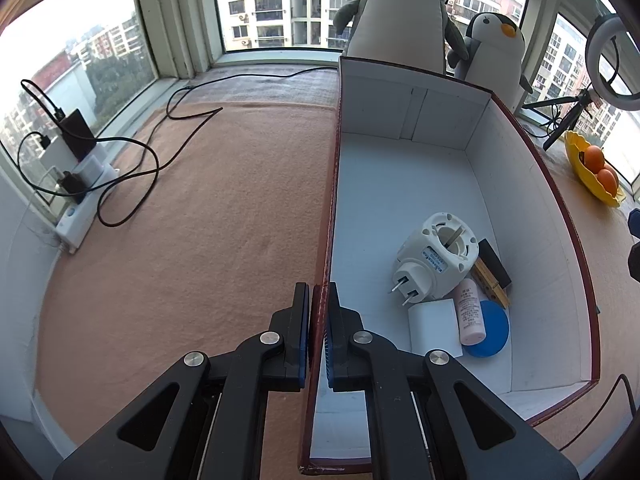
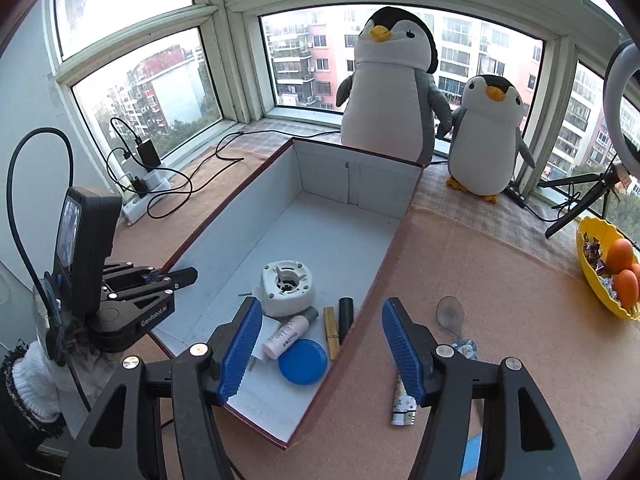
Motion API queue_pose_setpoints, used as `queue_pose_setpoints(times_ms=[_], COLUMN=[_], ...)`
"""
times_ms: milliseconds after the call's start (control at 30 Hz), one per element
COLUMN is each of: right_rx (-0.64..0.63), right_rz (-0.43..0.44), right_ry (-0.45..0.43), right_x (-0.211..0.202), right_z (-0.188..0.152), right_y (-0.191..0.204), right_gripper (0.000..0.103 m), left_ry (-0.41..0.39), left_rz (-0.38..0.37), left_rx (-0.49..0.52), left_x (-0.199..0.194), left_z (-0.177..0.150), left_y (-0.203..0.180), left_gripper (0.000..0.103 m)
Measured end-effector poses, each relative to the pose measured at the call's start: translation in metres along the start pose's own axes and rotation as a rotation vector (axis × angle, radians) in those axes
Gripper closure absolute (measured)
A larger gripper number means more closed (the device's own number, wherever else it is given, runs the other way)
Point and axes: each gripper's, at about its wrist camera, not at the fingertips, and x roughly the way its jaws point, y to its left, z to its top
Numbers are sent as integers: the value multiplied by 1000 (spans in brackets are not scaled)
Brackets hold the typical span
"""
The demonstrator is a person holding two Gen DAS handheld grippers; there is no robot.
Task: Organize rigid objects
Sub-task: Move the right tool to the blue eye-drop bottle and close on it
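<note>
The left claw (image 1: 319, 312) is clamped tight and angled downward, while the right claw (image 2: 320, 344) hangs tilted down with its jaws apart and empty.

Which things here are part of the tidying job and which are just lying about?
Job:
box
plug adapter
pink bottle
blue lid
clothespin
black tube
spoon
lighter
left claw, shut on the box wall
right claw, open

Lying about:
penguins
fruit bowl
power strip
ring light
</note>
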Motion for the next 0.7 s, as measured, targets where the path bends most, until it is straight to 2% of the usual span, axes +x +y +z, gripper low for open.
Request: queue_pose_setpoints(times_ms=[267, 533, 700], right_rx=[65, 228, 291], right_rz=[-78, -162, -164], right_ry=[7, 55, 84], right_x=[-24, -39, -35], right_z=[-31, -64, -82], right_y=[-54, -116, -144], right_gripper=[44, 44, 44], left_ry=[3, 9, 15], left_rz=[5, 22, 27], left_rx=[1, 4, 3], left_x=[0, 0, -1], left_z=[0, 0, 0], left_y=[1, -1, -3], left_gripper=[97, 97, 97])
